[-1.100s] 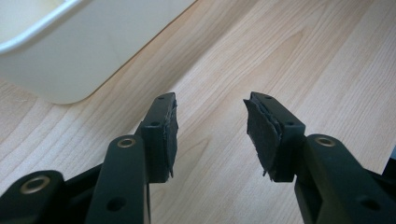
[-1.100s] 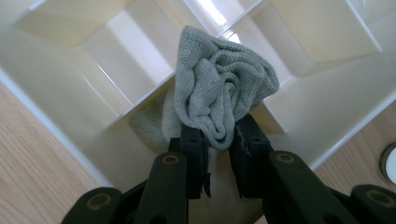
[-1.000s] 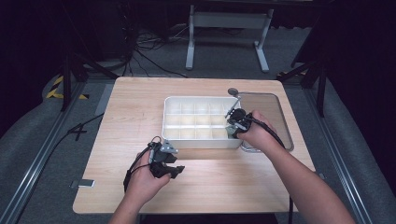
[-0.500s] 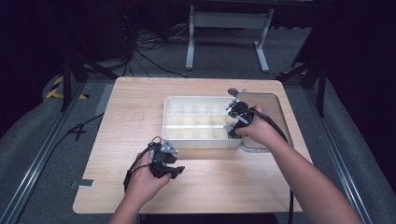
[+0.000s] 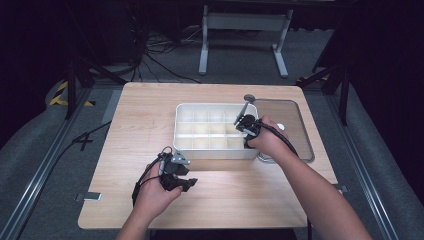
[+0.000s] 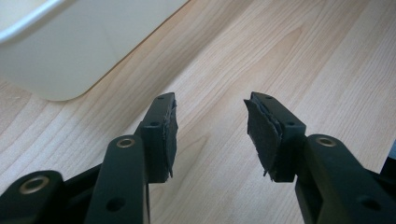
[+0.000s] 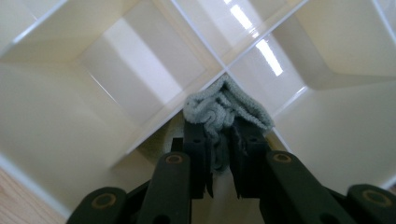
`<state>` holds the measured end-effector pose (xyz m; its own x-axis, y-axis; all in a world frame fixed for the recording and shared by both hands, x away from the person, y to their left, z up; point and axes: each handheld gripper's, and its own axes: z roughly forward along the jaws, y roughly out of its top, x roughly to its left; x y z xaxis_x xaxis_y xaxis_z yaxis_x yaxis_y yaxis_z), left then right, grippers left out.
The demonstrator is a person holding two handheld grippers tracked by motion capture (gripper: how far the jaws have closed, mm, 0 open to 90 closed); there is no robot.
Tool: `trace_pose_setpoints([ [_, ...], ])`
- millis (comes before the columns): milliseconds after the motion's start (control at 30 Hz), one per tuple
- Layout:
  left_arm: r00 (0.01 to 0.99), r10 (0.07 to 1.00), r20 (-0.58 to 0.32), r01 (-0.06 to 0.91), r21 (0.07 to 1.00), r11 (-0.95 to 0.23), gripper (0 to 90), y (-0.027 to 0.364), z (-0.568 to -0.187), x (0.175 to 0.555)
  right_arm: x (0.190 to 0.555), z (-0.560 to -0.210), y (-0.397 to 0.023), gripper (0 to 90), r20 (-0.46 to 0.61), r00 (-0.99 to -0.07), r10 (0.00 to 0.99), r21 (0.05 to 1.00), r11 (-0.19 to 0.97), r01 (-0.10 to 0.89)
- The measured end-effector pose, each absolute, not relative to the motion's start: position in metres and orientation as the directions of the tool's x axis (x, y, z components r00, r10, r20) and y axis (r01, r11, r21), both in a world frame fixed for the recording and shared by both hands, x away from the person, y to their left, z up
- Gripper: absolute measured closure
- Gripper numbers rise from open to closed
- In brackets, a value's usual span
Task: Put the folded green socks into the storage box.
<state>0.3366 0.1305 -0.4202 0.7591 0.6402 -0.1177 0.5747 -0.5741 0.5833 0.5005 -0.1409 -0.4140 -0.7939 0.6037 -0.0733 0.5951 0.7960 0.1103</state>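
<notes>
Clear lid [image 5: 287, 125] beside wooden table [image 5: 140, 115]

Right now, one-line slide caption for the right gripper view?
Right tool pinches a grey knitted cloth over the white divided bin.

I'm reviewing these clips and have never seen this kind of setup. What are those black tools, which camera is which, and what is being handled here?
No robot here: a person sits at a wooden table and holds a hand-operated two-jaw gripper in each hand. One picture comes from a fixed camera overhead; the other two come from cameras riding on the grippers, looking along their black jaws.

On the table stands a white divided box, with a clear lid lying beside it.

The left gripper hovers over bare wood near the box, jaws apart, with nothing between them. The right gripper reaches into the box; its jaws have just been closing, and they now pinch a small grey knitted cloth against a divider.
</notes>
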Motion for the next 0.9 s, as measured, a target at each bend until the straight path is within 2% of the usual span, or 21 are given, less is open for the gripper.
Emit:
trace_pose_setpoints([
  [67, 0.759, 0.641, -0.116, 0.575, 0.583, -0.574, 53.0, 0.131, -0.420, 0.337, 0.505, -0.414, -0.141, 78.1, -0.045, -0.791, 0.611, 0.091, 0.791, 0.605],
  [167, 0.754, 0.645, -0.122, 0.581, 0.582, -0.569, 53.0, 0.131, -0.421, 0.336, 0.508, -0.415, -0.147, 78.0, 0.005, -0.781, 0.625, 0.113, 0.776, 0.621],
  [300, 0.752, 0.648, -0.124, 0.584, 0.581, -0.567, 52.8, 0.131, -0.421, 0.337, 0.506, -0.415, -0.152, 76.7, 0.014, -0.787, 0.616, 0.146, 0.778, 0.612],
  [400, 0.751, 0.648, -0.126, 0.586, 0.579, -0.567, 52.6, 0.132, -0.421, 0.336, 0.505, -0.412, -0.158, 73.0, 0.053, -0.774, 0.631, 0.178, 0.757, 0.629],
  [467, 0.751, 0.648, -0.125, 0.585, 0.580, -0.567, 52.5, 0.134, -0.421, 0.335, 0.502, -0.408, -0.161, 67.1, 0.057, -0.775, 0.629, 0.200, 0.753, 0.626],
  [533, 0.745, 0.654, -0.131, 0.595, 0.573, -0.563, 52.3, 0.136, -0.421, 0.334, 0.497, -0.400, -0.164, 64.0, 0.051, -0.778, 0.626, 0.232, 0.751, 0.619],
  [900, 0.737, 0.660, -0.142, 0.600, 0.587, -0.544, 51.6, 0.143, -0.419, 0.330, 0.463, -0.351, -0.185, 60.6, 0.042, -0.807, 0.589, 0.475, 0.699, 0.535],
])
